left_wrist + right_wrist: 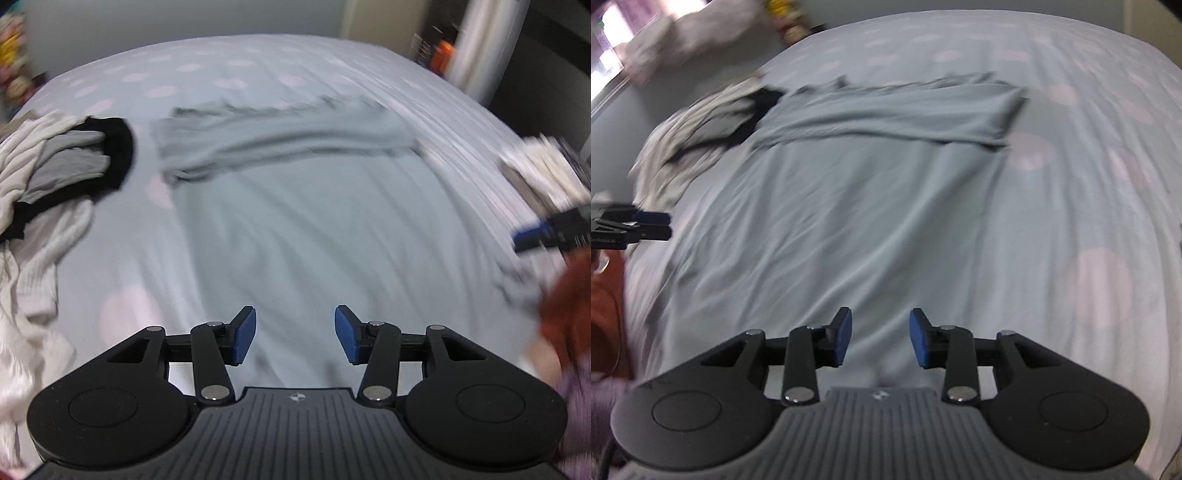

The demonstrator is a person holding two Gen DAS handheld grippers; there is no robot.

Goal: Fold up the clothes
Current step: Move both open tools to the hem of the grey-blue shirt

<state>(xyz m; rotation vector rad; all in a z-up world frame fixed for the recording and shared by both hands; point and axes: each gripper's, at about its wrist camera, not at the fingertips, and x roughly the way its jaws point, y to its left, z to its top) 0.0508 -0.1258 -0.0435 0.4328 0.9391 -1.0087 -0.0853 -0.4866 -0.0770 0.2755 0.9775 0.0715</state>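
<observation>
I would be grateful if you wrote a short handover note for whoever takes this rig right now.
Left claw: open, holding nothing, above the near part of the grey garment.
Right claw: open, holding nothing, also above the garment's near part.
The garment lies spread on the dotted bedsheet; its far end is already folded back into a band.
A pile of unfolded clothes, white, grey and black, sits at the garment's far left corner.
Done: apparently the first fold at the far end.
Left: the remaining folds on this garment, then the pile.
</observation>
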